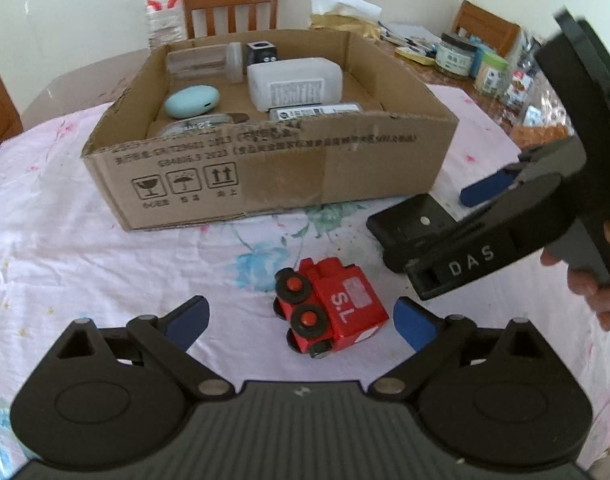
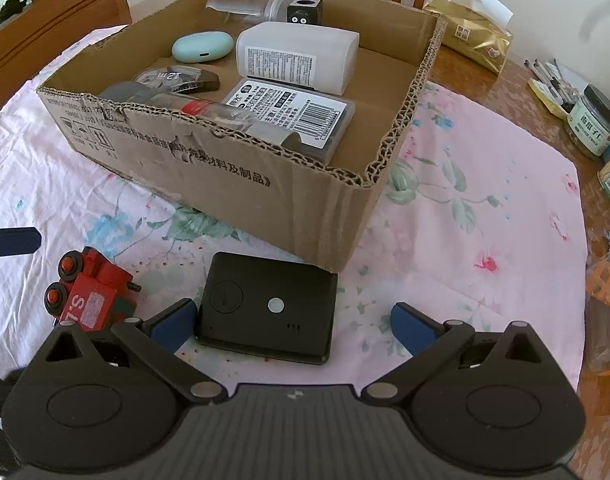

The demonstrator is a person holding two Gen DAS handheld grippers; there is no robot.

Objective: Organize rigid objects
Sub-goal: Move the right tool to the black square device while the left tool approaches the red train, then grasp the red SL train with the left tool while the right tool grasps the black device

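- Your left gripper [image 1: 301,320] stands wide open, its blue pads on either side of the red toy train [image 1: 329,312] with clear gaps; nothing is gripped.
- Your right gripper [image 2: 293,324] is also spread wide. Its left pad [image 2: 173,326] sits right at the edge of the black box [image 2: 267,306]; whether it touches I cannot tell. The other pad stands well clear, so nothing is held.
- The toy train lies tipped on its side on the tablecloth [image 1: 85,264], black wheels with red hubs turned up, "S.L" in white on its blocky painted body.
- The black box is flat and matte with rounded corners, a round recess and a small pale dot on top. It lies just in front of the cardboard box [image 2: 265,200].
- The cardboard box is open-topped, with ragged corrugated rims. Inside it lie a white plastic bottle [image 2: 301,54], a smooth mint oval case [image 2: 203,46], a clear tube, a small black cube and a labelled flat case.
- The tablecloth is pink, floral and lightly creased.
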